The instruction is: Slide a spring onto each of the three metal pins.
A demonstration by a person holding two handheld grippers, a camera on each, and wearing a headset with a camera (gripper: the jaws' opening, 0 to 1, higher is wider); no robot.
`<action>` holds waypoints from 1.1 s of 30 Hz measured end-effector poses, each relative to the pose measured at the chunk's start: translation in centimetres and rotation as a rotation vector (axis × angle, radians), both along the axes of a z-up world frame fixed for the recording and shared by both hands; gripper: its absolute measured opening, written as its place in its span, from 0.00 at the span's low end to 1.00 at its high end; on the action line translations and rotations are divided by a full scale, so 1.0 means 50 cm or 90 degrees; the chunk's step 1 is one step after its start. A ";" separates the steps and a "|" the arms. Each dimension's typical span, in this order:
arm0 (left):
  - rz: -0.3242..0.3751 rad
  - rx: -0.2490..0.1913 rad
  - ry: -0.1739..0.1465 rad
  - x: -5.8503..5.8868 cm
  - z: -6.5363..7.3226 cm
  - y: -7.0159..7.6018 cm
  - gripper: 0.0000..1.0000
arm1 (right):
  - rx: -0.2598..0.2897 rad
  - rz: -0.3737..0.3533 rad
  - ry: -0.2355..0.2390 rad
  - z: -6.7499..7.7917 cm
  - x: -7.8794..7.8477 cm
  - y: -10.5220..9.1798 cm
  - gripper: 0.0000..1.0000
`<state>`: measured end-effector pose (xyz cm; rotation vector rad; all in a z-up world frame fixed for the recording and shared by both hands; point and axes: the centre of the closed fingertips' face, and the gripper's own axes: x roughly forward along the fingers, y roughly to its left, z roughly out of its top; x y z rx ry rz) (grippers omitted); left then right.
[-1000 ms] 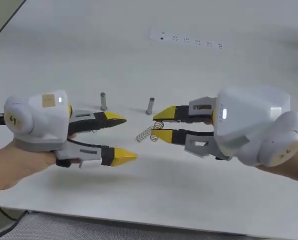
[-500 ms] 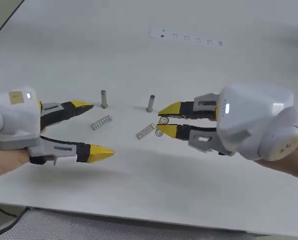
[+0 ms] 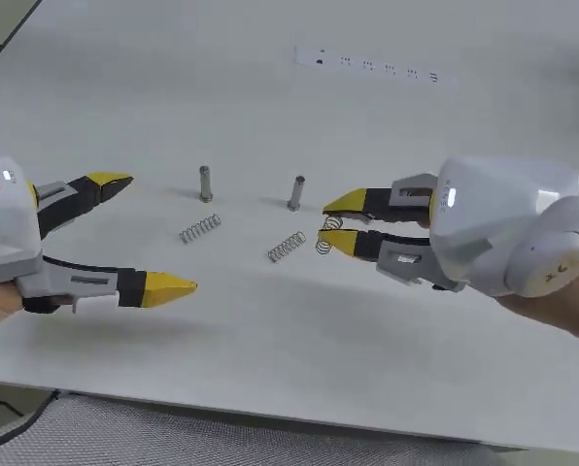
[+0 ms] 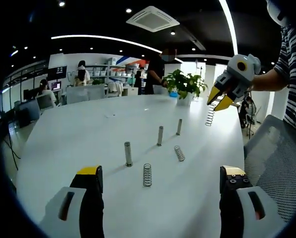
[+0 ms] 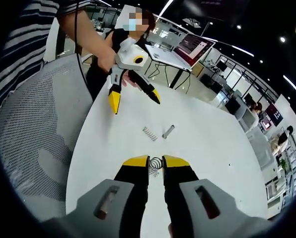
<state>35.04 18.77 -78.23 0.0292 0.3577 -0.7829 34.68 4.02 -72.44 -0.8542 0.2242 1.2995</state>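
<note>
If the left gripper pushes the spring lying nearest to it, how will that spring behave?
The spring lies on its side on the smooth table, so it may roll or skid. Its thin open coils look light and springy; a hard pinch might flick it away.

Yellow-tipped right tool point(image 3: 325, 223), white table point(image 3: 270, 97).

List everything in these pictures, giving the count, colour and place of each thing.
metal pins: three, silver, upright in a row mid-table
loose springs: two, silver, lying on the table near the pins
held spring: one, silver, between the right gripper's jaws
power strip: one, white, far side of the table
table: one, white
potted plant: one, green, at the table's end
mesh chair: one, grey, beside the table
left gripper: one, yellow-tipped, open above the table
right gripper: one, yellow-tipped, closed on the held spring
</note>
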 end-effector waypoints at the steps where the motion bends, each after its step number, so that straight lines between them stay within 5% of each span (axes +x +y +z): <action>1: 0.001 0.002 0.000 -0.003 -0.001 0.003 0.97 | 0.001 -0.005 0.001 -0.001 0.003 -0.004 0.12; 11: 0.011 -0.004 -0.001 -0.013 0.004 0.016 0.97 | -0.014 -0.038 -0.003 -0.011 0.027 -0.037 0.12; 33: 0.011 0.009 0.005 -0.020 -0.003 0.018 0.97 | -0.023 -0.148 0.001 -0.020 0.141 -0.128 0.12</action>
